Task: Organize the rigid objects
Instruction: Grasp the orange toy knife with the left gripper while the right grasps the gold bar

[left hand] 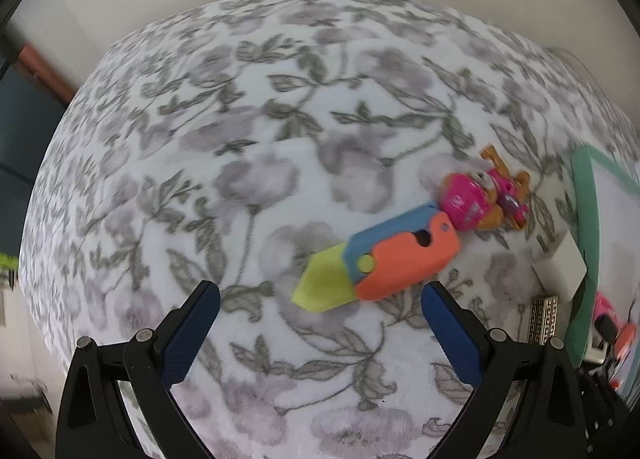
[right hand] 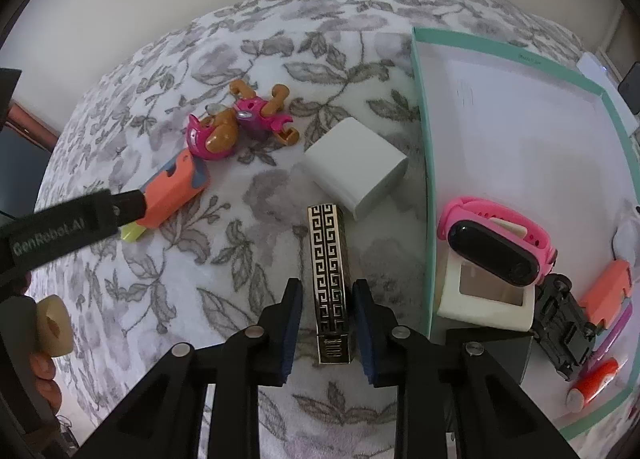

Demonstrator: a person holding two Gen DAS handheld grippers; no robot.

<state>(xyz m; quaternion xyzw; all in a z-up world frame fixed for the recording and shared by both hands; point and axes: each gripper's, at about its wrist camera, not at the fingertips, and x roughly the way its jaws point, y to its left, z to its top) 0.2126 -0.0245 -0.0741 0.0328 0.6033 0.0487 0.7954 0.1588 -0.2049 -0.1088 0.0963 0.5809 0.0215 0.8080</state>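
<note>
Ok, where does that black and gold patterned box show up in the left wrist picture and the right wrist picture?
Left wrist: patterned box at lower right, mostly hidden behind the left gripper's finger, below the white block.
Right wrist: patterned box at bottom centre, between the right gripper's fingers.
Shared landmark: the white block, just beyond the box, beside the teal-rimmed tray.

Left gripper (left hand: 320, 291) agape, right gripper (right hand: 326, 291) narrowed

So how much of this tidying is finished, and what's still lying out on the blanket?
Partly done: the pink smartwatch and a few small items already sit in the teal-rimmed box. In hand: the right tongs straddle the patterned gold-and-black case; a firm grip isn't clear. The open left tongs approach the orange-blue toy knife. Left: pink toy figure and white block.
</note>
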